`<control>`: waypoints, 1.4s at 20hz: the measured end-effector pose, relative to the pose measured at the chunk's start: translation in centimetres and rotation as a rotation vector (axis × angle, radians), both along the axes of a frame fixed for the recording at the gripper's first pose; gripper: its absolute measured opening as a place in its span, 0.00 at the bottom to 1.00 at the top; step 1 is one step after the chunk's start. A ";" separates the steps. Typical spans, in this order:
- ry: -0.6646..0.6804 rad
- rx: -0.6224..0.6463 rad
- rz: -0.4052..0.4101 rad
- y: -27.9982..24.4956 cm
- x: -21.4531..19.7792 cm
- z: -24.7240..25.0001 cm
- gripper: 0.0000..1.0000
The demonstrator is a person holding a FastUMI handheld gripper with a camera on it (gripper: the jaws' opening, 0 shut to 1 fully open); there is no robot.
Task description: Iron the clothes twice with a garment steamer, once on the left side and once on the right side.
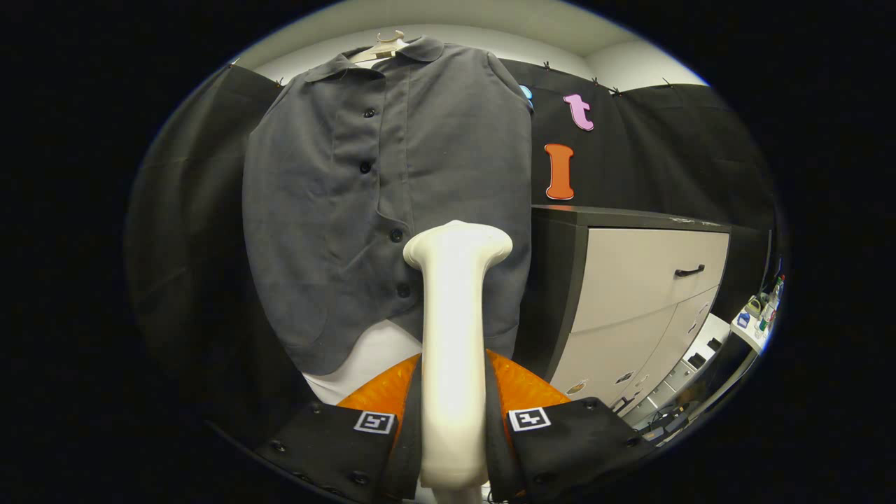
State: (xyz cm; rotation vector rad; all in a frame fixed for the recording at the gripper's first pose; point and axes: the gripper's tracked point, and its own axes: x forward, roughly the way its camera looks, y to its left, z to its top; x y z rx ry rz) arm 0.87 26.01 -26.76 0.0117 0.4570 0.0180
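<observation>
Between the two fingers of the gripper (453, 427), one white garment steamer (455, 350) is standing upright, and both fingers are pressing on its smooth, glossy handle from either side. Each finger is carrying one square black-and-white marker, two in all. The steamer's body is rising as a rounded plastic column and is flaring at the top into a wide, flat head. That head is sitting in front of the lower part of the shirt, just right of the button line; whether it is touching the cloth cannot be told.

Beyond the fingers, one dark grey shirt (336, 210) is hanging on one pale hanger (381, 47) against the booth's black cloth wall. The shirt is made of a matte woven fabric with a soft collar, and four dark round buttons (365, 167) are showing down its front, from the chest to the point beside the steamer head. Its curved hem is hanging just above the fingers, and faint creases are running across the left panel. A white surface is showing below the hem.

Right of the shirt, one cabinet (651, 280) is standing with a dark top and side and pale flat fronts. One dark curved handle (689, 271) is sitting on its upper front.
</observation>
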 end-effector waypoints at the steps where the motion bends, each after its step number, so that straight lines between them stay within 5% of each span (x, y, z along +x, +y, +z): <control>1: 0.003 -0.001 0.000 0.0 -0.1 -0.1 0.45; 7: -0.027 -0.013 0.009 0.2 -0.1 1.6 0.45; 13: -0.176 -0.011 0.037 1.8 0.5 9.1 0.45; 28: -0.395 0.084 0.222 13.6 5.5 22.8 0.45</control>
